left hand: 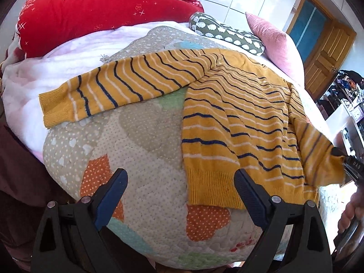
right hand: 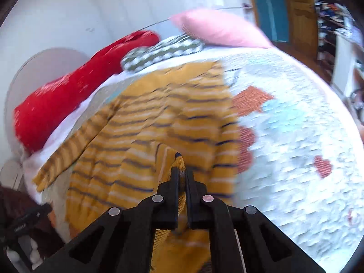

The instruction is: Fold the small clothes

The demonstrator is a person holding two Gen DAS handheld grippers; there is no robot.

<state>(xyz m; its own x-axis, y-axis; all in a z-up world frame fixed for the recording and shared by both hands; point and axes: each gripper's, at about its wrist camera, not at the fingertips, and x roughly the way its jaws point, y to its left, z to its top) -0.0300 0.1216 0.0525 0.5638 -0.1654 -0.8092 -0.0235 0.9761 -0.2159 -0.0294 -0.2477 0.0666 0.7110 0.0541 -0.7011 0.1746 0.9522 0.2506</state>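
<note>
Garment: a small mustard sweater with navy and white stripes lies spread on the bed's quilt, ahead of both tongs.
Left tongs: the left tongs stand wide open and empty, poised over bare quilt; the sweater's ribbed hem lies just ahead of the right-hand finger.
Right tongs: the right tongs are clamped on the cuff of the right sleeve, with knit bunched between the pads and raised off the body panel.
Far sleeve: the left sleeve stretches flat out to the left, well apart from both tongs.
Step in hand: judged as the first fold, bringing the held sleeve across the chest. The right wrist view is blurred, so the exact lie of the cuff is unclear.
Next move: likely lay the cuff down on the body panel so the sleeve rests flat, then release; the left tongs are free to pin the hem or take the far sleeve.
Risk: the loose knit may drag the body panel askew.
Surroundings: a red blanket and a pink pillow lie beyond the sweater.
</note>
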